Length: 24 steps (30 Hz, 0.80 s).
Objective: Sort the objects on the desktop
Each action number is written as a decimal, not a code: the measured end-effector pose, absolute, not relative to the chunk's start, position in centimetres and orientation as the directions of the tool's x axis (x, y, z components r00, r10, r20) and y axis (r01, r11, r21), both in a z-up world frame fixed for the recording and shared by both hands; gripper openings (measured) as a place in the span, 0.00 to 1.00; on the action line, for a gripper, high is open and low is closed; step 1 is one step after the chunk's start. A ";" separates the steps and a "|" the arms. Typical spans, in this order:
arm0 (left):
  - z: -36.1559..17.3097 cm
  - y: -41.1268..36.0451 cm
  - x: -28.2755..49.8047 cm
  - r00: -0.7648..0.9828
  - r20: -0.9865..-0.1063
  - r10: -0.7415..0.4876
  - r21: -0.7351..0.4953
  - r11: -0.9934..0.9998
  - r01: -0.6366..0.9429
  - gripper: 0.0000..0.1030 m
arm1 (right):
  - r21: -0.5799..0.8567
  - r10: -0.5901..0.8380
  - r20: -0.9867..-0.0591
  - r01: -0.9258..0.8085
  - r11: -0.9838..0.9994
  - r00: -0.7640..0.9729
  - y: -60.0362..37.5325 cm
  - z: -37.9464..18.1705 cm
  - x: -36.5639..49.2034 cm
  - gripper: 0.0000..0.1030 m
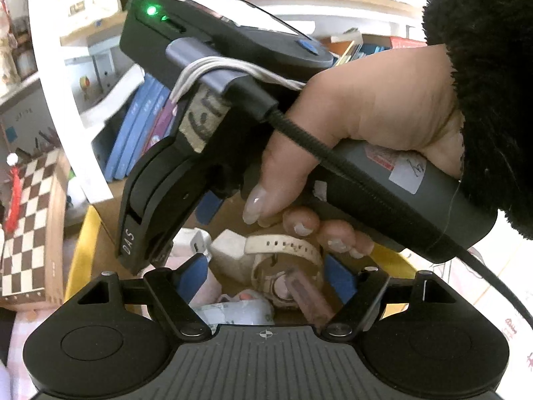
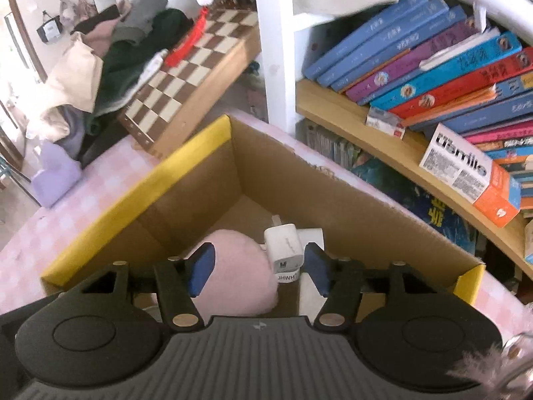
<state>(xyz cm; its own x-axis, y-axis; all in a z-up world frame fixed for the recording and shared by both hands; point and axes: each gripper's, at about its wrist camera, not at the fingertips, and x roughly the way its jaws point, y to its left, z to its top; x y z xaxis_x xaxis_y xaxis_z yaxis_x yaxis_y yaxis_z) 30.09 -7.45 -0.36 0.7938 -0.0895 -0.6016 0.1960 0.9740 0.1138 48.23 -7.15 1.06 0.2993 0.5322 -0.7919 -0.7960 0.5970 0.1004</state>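
Left wrist view: the person's right hand (image 1: pixel 366 140) and the right tongs it grips fill most of the frame, hiding much of the cardboard box (image 1: pixel 83 250). The left tongs (image 1: pixel 263 276) stand apart with nothing pressed between their blue pads; below them a white watch strap (image 1: pixel 283 245) and other blurred items lie in the box — hard to identify.

Right wrist view: the right tongs (image 2: pixel 260 266) are apart over the box, the white charger plug (image 2: pixel 284 250) between the pads, touching the right pad but unclamped, beside a pink plush (image 2: pixel 233 266). The pink checked worktop (image 2: pixel 100 193) is partly cut off.
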 end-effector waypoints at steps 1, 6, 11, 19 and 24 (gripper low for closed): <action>-0.1 -7.4 29.7 0.798 -0.596 -0.090 0.114 0.974 0.195 0.78 | 0.099 0.537 -0.786 -0.795 0.598 0.307 -7.3 1.5 47.9 0.60; 1.1 -7.4 27.7 0.823 -0.560 -0.098 0.105 0.977 0.187 0.80 | 0.105 0.565 -0.749 -0.780 0.617 0.346 -8.7 3.7 46.4 0.64; 1.7 -8.1 26.4 0.838 -0.535 -0.106 0.103 0.977 0.189 0.80 | 0.098 0.565 -0.737 -0.769 0.632 0.371 -9.7 4.6 44.4 0.67; 2.6 -6.5 25.3 0.847 -0.518 -0.121 0.099 0.975 0.200 0.80 | 0.065 0.540 -0.686 -0.698 0.713 0.488 -11.4 6.0 40.8 0.67; 3.5 -5.6 22.2 0.848 -0.513 -0.133 0.080 0.976 0.201 0.81 | 0.054 0.532 -0.631 -0.652 0.756 0.565 -13.3 7.4 37.6 0.67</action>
<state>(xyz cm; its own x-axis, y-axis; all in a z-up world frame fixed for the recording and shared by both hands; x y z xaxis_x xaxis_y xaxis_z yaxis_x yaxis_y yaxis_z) 22.19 -5.57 3.46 0.8484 -0.1326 -0.5125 0.2009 0.9763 0.0799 37.60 -13.29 7.36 0.5646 0.5324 -0.6307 -0.6523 0.7560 0.0542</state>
